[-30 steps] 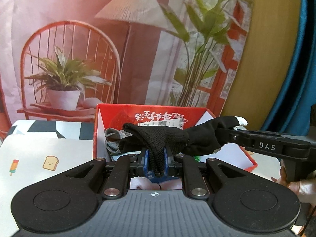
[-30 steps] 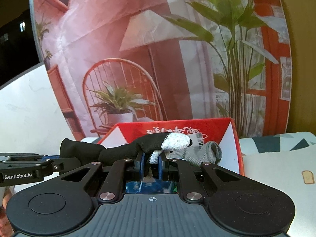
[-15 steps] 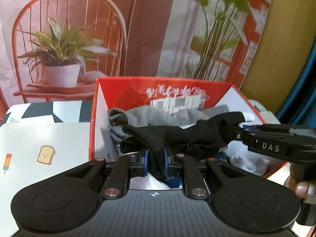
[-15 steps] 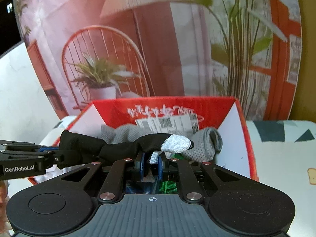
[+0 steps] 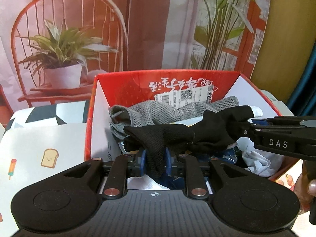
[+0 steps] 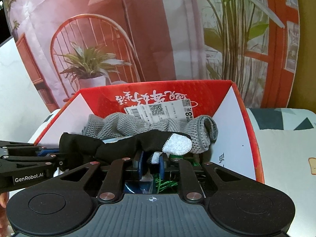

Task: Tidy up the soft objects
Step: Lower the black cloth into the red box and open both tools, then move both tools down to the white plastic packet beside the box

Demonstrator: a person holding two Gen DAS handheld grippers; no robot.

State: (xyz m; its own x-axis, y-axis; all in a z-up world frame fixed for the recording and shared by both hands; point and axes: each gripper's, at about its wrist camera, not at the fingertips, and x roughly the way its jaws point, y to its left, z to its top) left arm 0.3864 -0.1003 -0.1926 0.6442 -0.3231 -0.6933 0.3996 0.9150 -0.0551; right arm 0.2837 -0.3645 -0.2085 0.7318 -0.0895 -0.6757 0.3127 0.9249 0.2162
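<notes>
1. Holding the black glove (image 5: 167, 134) stretched between both grippers, we have it hanging just over the open red box (image 5: 126, 83), above the grey knitted gloves (image 5: 150, 110) already lying inside.
2. Our left gripper (image 5: 155, 159) has just been opening its fingers; the cuff end of the glove drapes down between the blue pads (image 5: 142, 159), and we cannot tell whether they press it any more.
3. Our right gripper (image 6: 150, 163) has likewise just been easing apart, with the grey-tipped fingers of the glove (image 6: 177, 143) lying over and between its pads.
4. First risk, as we judge it: the mesh fabric clings to one pad, so when we pull away the glove is dragged back out of the box.
5. Second risk: one end lets go before the other, and the glove swings toward the side that grips, draping over the box wall (image 6: 250, 138) rather than settling inside.
6. Third risk: the box looks well filled, with the grey gloves heaped high and packets (image 6: 165, 183) beneath; a glove dropped on top may slide off toward the near edge and onto the table (image 5: 39, 138).
7. Fourth risk: withdrawing low, our fingers could snag the loose knit of the grey gloves and lift them out.
</notes>
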